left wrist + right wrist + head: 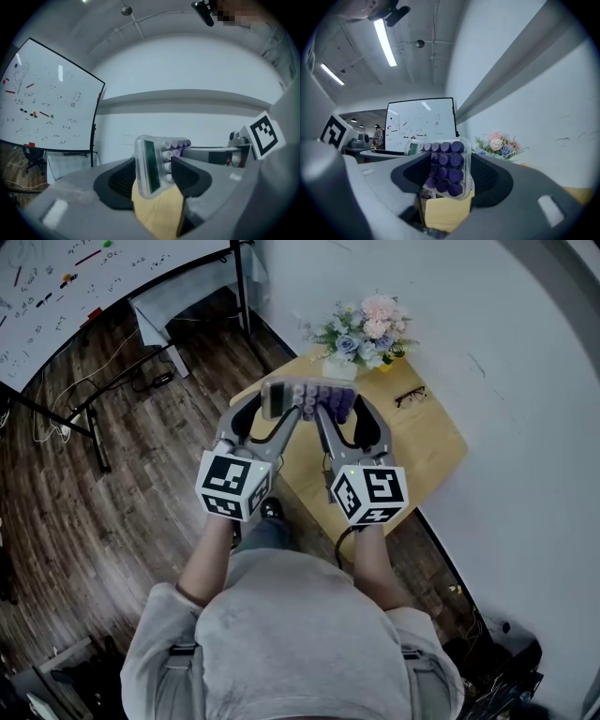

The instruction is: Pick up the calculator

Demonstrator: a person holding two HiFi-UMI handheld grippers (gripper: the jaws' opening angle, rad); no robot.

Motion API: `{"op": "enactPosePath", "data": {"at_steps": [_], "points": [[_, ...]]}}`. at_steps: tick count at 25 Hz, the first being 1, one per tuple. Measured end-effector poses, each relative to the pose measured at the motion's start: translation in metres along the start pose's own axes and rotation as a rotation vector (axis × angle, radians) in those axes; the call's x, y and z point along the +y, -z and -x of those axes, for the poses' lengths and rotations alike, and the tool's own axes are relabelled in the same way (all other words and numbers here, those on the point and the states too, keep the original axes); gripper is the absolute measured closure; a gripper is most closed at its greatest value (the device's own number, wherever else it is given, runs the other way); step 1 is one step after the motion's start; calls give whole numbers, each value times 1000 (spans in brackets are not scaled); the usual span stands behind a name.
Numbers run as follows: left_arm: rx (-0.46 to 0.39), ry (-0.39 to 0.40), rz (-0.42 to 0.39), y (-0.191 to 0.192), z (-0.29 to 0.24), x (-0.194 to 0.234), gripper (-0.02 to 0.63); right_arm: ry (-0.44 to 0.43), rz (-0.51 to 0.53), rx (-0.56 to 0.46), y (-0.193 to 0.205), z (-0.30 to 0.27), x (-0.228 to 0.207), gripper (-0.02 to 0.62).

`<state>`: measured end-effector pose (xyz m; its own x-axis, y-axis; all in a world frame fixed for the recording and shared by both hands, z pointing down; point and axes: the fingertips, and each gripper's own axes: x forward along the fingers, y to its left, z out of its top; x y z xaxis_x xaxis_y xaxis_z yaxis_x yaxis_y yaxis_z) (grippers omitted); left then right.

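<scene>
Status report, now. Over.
Left gripper shut on calculator, display end; right gripper shut on keypad end. Held clear above wooden table. Nothing in the way.

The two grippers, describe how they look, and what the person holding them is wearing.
The left gripper and right gripper are grey, each with two long curved jaws lined with dark textured pads. Each carries a white cube printed with black square markers. A dark cable hangs under the right one. The person wears a light grey sweatshirt.
</scene>
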<state>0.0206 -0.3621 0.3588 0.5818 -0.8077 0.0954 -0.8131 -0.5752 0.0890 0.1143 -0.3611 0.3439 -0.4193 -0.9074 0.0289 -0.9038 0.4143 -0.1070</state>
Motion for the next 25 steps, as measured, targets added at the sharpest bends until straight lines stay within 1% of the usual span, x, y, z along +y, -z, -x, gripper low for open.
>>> {"op": "enactPosePath", "data": {"at_steps": [11,25], "points": [[-56,28,-68,-27,11,-28,362,25,42,-82,-29,31,0,327],[-134,50,-123,-53,28,-59,362,55,123,-170,-60,68,4,327]]}}
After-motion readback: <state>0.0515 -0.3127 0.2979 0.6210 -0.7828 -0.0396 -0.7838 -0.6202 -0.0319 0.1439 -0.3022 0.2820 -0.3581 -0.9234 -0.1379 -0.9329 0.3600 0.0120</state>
